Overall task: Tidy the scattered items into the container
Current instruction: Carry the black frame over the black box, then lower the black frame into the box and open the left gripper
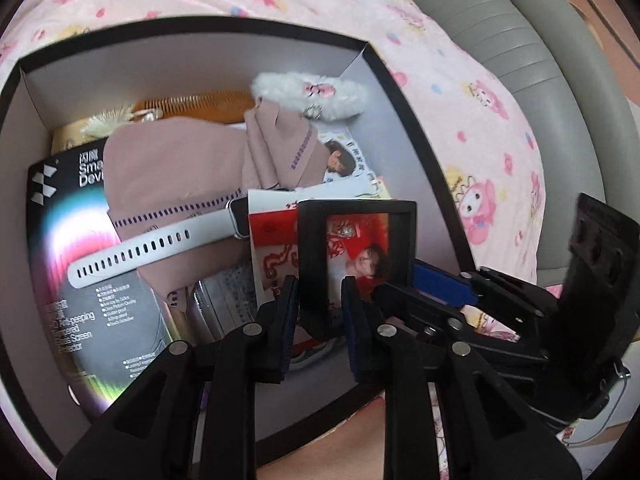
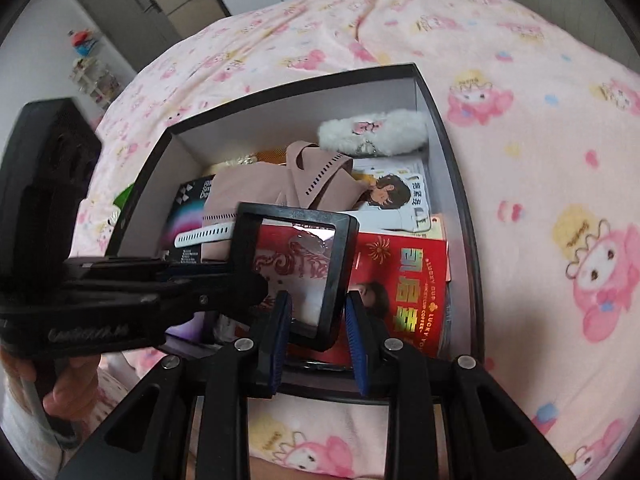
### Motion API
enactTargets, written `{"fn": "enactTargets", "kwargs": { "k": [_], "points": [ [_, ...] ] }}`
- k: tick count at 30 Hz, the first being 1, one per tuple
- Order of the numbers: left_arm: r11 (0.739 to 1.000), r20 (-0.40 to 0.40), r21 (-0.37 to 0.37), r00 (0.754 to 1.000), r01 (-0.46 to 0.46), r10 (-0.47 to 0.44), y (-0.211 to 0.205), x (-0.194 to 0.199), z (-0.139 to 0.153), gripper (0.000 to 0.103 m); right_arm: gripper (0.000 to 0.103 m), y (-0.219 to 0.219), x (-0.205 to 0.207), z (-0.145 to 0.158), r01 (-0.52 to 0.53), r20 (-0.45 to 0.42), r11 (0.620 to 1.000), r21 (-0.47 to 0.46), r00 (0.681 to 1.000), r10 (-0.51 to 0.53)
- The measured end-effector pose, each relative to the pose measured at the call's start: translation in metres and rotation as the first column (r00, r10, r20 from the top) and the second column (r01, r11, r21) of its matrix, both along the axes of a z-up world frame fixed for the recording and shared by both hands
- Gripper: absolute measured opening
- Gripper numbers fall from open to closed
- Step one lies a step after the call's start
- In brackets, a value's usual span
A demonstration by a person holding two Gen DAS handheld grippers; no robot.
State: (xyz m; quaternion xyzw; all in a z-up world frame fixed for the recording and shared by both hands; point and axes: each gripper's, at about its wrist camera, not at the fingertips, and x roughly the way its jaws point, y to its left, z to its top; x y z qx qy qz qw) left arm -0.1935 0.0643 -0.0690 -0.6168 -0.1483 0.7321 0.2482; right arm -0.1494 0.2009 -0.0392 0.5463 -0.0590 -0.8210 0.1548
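A black-framed clear display case [image 1: 356,208] with a red photo card inside hangs over the open black box [image 1: 416,152]. My left gripper [image 1: 320,320] is shut on its lower edge. My right gripper [image 1: 440,292] comes in from the right onto the case's side. In the right wrist view the same case [image 2: 296,214] sits cornerwise between the right gripper's [image 2: 318,320] blue pads, and the left gripper [image 2: 224,284] clamps its left edge. The box [image 2: 452,140] holds a pink cloth [image 1: 180,168], a white watch strap [image 1: 152,248], a fluffy white clip [image 1: 348,96], a comb [image 1: 192,102] and a screen-protector pack [image 1: 80,280].
The box lies on a pink cartoon-print bedspread [image 2: 540,160]. A grey padded headboard [image 1: 540,60] curves along the right of the left wrist view. A person's hand [image 2: 68,388] holds the left gripper's handle. A red card pack [image 2: 408,276] lies in the box under the case.
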Motion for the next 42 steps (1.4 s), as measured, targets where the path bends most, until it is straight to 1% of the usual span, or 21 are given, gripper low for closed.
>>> {"fn": "enactTargets", "kwargs": {
  "k": [5,9,12,13,15,17,19,21,22,24,25,27,29,31,33,34,35,38,40,41,42],
  "points": [
    [1.000,-0.017,-0.015,1.000,0.005,-0.005,-0.002,0.002,-0.001,0.020,0.024,0.004,-0.003,0.010,0.007,-0.015,1.000,0.007,1.000,-0.006],
    [0.997,-0.067,-0.019,0.995,-0.081,0.080,-0.018,0.000,0.003,0.020,0.024,0.011,-0.015,0.020,0.045,-0.068,0.999,0.022,0.997,-0.044],
    [0.993,-0.067,-0.013,0.991,-0.120,0.119,-0.023,-0.005,-0.001,0.020,0.024,0.008,-0.017,0.024,0.083,-0.132,0.989,0.121,0.989,-0.067],
    [0.994,-0.063,-0.015,0.992,-0.112,0.111,-0.020,-0.007,-0.003,0.020,0.024,0.006,-0.018,0.022,0.094,-0.155,0.984,0.152,0.985,-0.070],
    [0.995,-0.065,-0.032,0.994,-0.090,0.088,-0.012,-0.009,-0.006,0.020,0.024,0.006,-0.016,0.020,0.106,-0.175,0.982,0.153,0.981,-0.079],
    [0.998,-0.045,0.000,0.997,-0.055,0.055,-0.002,-0.011,-0.006,0.020,0.024,0.011,-0.013,0.017,0.113,-0.172,0.986,0.120,0.981,-0.091],
    [0.999,-0.025,0.041,1.000,-0.002,0.003,0.008,-0.010,-0.007,0.020,0.024,0.015,-0.009,0.017,0.126,-0.186,0.985,0.119,0.977,-0.102],
    [0.999,-0.043,0.014,0.999,0.031,-0.031,0.017,-0.006,-0.006,0.020,0.024,0.016,-0.007,0.019,0.135,-0.206,0.982,0.135,0.973,-0.105],
    [1.000,-0.060,-0.005,0.998,0.024,-0.024,0.014,-0.004,-0.003,0.020,0.024,0.014,-0.007,0.016,0.130,-0.207,0.982,0.138,0.973,-0.099],
    [1.000,-0.064,0.008,0.998,-0.018,0.018,0.002,-0.006,0.000,0.020,0.024,0.011,-0.007,0.014,0.109,-0.196,0.985,0.136,0.977,-0.081],
    [0.998,-0.066,0.018,0.996,-0.060,0.061,-0.011,-0.008,0.003,0.020,0.024,0.008,-0.006,0.013,0.096,-0.190,0.986,0.134,0.979,-0.069],
    [0.993,-0.075,0.010,0.990,-0.118,0.118,-0.028,-0.010,0.006,0.020,0.024,0.001,-0.004,0.011,0.057,-0.177,0.991,0.124,0.984,-0.035],
    [0.986,-0.079,0.012,0.983,-0.167,0.167,-0.043,-0.010,0.007,0.020,0.024,-0.010,-0.005,0.010,-0.016,-0.147,0.996,0.083,0.989,0.028],
    [0.982,-0.069,0.029,0.980,-0.185,0.187,-0.051,-0.012,0.007,0.020,0.024,-0.023,-0.008,0.005,-0.083,-0.100,0.994,0.065,0.991,0.089],
    [0.982,-0.064,0.039,0.980,-0.186,0.188,-0.053,-0.011,0.007,0.020,0.024,-0.036,-0.010,-0.002,-0.126,-0.062,0.987,0.104,0.989,0.133],
    [0.983,-0.062,0.040,0.981,-0.181,0.183,-0.054,-0.011,0.007,0.020,0.024,-0.042,-0.009,-0.007,-0.135,-0.038,0.980,0.147,0.989,0.142],
    [0.984,-0.060,0.043,0.983,-0.172,0.175,-0.053,-0.009,0.007,0.020,0.024,-0.043,-0.010,-0.011,-0.136,-0.015,0.976,0.167,0.990,0.141],
    [0.988,-0.058,0.049,0.987,-0.147,0.149,-0.047,-0.009,0.008,0.022,0.024,-0.032,-0.012,-0.014,-0.104,0.029,0.980,0.167,0.994,0.101],
    [0.990,-0.054,0.053,0.990,-0.130,0.133,-0.038,-0.010,0.007,0.022,0.024,-0.019,-0.011,-0.011,-0.047,0.028,0.975,0.216,0.999,0.042],
    [0.991,-0.050,0.058,0.991,-0.119,0.122,-0.035,-0.009,0.007,0.022,0.023,-0.014,-0.011,-0.009,-0.031,0.026,0.975,0.220,0.999,0.026],
    [0.992,-0.045,0.062,0.993,-0.110,0.113,-0.031,-0.008,0.006,0.022,0.023,-0.010,-0.010,-0.006,-0.025,0.027,0.981,0.195,0.999,0.020]
  ]
}}
